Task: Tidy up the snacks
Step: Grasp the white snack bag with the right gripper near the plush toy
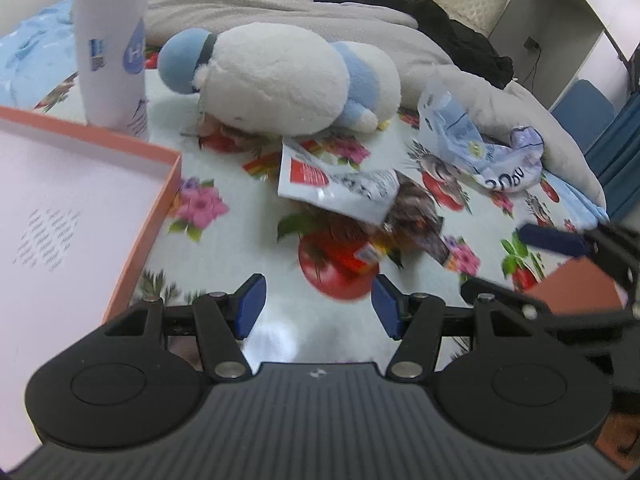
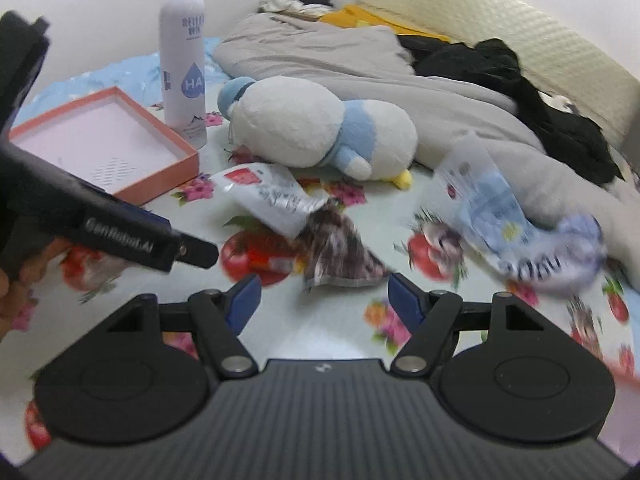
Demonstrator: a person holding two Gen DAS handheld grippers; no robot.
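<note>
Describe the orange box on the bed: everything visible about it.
The orange box is a shallow, rectangular tray with low salmon-orange walls and a pale pinkish-white inside, apparently cardboard. A faint patch of small printed marks shows on its floor. It is open, with nothing in it, and lies flat on the floral sheet, at the left of both views. The white spray can stands just behind its far corner; whether they touch is unclear.
</note>
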